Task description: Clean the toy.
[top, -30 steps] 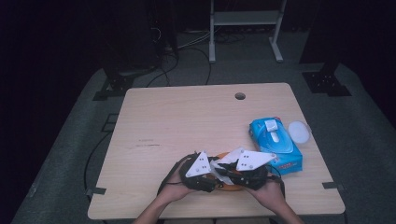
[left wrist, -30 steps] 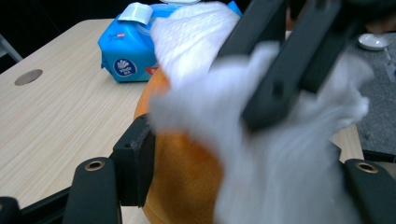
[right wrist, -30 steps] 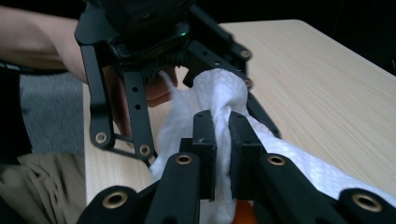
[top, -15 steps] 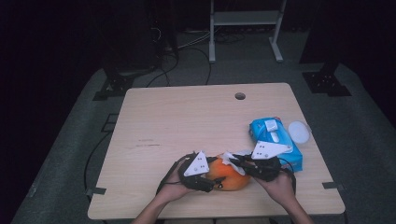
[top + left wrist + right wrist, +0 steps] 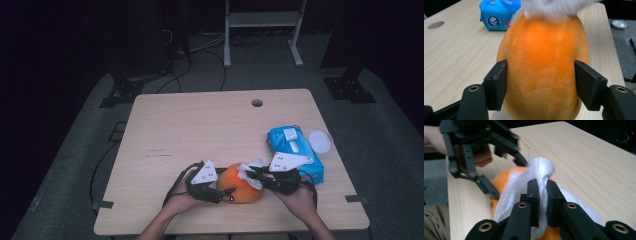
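Clearly the left claw [image 5: 540, 86] is gripping an orange plush toy [image 5: 544, 70] by its flanks, jaws pressing into the fuzzy sides near the tabletop's [image 5: 200, 130] near edge. The right claw [image 5: 542, 195] is pinching a white tissue [image 5: 541, 171] tight between its pressed-together jaws, laying it over the toy's top. The toy is looking soft, light and squashy, so a broad hold across its middle is suiting it best; the tissue is flimsy and apt to tear, wanting a bunched fold. Farther right, a blue wipes pack [image 5: 292, 150] is lying.
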Demonstrator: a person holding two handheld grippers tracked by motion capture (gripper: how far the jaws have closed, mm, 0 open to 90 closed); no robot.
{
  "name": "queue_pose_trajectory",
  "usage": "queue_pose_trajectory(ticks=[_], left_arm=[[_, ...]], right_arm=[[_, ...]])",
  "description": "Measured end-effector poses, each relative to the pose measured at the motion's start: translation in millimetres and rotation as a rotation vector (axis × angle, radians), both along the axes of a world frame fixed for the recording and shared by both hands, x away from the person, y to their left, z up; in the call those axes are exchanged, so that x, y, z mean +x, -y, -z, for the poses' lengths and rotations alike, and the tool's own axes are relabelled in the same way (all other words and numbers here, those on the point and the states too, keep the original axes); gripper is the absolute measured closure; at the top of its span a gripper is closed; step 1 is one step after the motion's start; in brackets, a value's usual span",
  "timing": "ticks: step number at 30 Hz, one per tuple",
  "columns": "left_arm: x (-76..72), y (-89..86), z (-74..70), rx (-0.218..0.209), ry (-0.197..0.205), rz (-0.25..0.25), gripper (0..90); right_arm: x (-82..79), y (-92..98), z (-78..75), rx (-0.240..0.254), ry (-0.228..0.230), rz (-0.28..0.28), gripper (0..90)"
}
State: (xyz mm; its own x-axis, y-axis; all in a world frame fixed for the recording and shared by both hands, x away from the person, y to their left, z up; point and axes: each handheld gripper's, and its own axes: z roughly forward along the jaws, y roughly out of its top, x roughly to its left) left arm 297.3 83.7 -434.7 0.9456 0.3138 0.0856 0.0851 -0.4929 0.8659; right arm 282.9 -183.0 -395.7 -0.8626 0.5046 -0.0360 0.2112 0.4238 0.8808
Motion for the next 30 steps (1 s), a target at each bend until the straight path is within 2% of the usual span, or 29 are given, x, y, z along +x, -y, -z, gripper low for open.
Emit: queue_pose_trajectory(ticks=[2,4,7,9,10,12,14,20,23,27,30], left_arm=[[0.4,1.1,-1.7,0.005,-0.005,0.008,29.7],[1.3,4.9,-4.9,-0.006,-0.023,0.006,21.2],[1.8,6.2,-7.9,-0.037,-0.039,0.004,17.1],[0.7,4.4,-6.7,-0.027,-0.026,0.008,19.8],[0.4,3.3,-6.0,-0.025,-0.023,0.008,25.4],[0.8,1.3,-4.9,-0.027,-0.036,0.000,31.2],[1.5,0.0,-4.2,-0.022,-0.041,-0.010,33.1],[2.1,-3.7,-1.2,-0.030,-0.057,-0.020,33.9],[1.9,-3.0,-0.1,-0.027,-0.048,-0.022,34.3],[1.9,-5.5,0.6,-0.023,-0.051,-0.025,34.4],[1.7,-5.7,0.7,-0.027,-0.055,-0.030,34.4]], right_arm=[[1.9,6.1,1.9,0.019,-0.014,0.013,82.1],[-0.4,4.0,1.9,0.014,-0.008,0.010,82.1],[-4.6,-4.2,0.6,0.019,0.003,-0.023,82.0],[-7.4,-10.4,0.0,0.017,0.014,-0.045,82.0],[-8.1,-12.6,0.0,0.014,0.016,-0.052,82.0],[-6.6,-10.9,-0.2,0.014,0.009,-0.050,82.0],[-3.1,-6.2,0.4,0.021,-0.002,-0.039,82.0],[4.7,11.9,5.6,0.027,-0.043,0.025,82.0],[3.4,11.7,3.5,0.036,-0.044,0.024,82.0],[-2.9,1.2,-0.1,0.024,-0.014,-0.012,81.9],[-0.6,3.2,1.1,0.023,-0.022,-0.010,82.0]])
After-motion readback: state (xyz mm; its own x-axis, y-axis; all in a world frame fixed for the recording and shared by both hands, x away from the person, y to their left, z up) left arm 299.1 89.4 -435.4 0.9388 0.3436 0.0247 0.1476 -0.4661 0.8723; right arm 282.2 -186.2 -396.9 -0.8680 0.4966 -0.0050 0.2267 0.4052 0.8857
